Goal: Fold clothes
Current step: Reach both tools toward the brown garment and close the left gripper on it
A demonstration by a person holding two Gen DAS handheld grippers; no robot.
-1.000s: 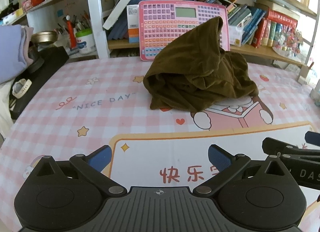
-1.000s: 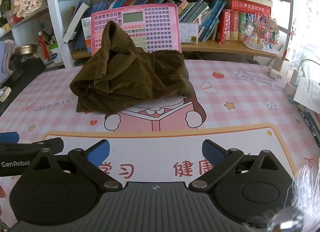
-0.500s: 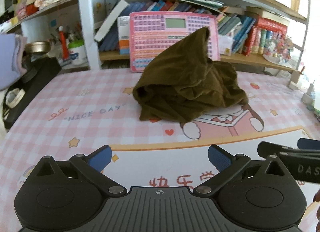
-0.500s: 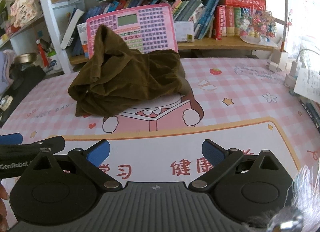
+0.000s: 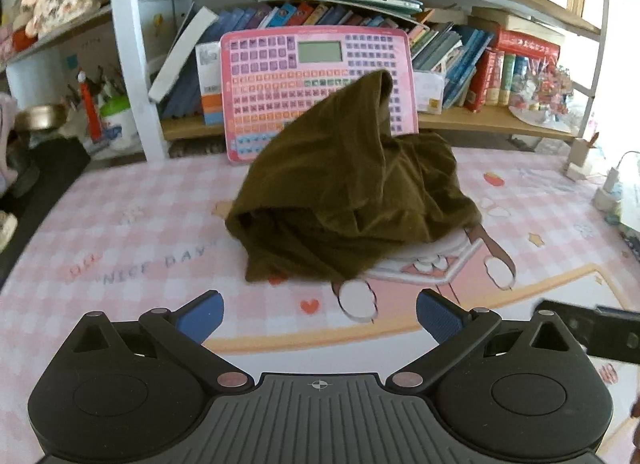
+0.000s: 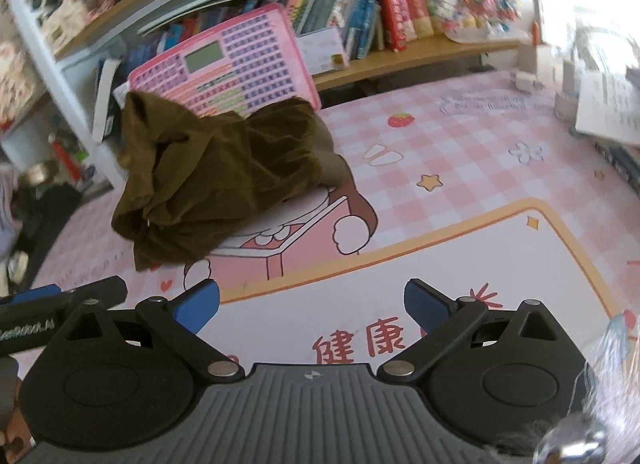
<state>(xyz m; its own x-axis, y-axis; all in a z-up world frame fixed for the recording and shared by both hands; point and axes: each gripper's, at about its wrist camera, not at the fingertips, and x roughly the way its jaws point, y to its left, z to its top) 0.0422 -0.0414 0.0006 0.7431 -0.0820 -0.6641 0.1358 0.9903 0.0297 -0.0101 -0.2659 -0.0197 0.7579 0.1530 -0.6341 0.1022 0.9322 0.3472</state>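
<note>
Centrally, a crumpled brown garment (image 5: 344,192) lies heaped near the table's (image 5: 120,248) far edge, touching a pink toy keyboard (image 5: 280,76) propped against bookshelves (image 5: 460,64). Both the left gripper (image 5: 319,314) and right gripper (image 6: 312,302) hover nearer, fingers apart, holding nothing.

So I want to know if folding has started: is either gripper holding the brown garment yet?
No: the brown garment lies crumpled on the table mat, while the left gripper and right gripper are open and short of it.
</note>
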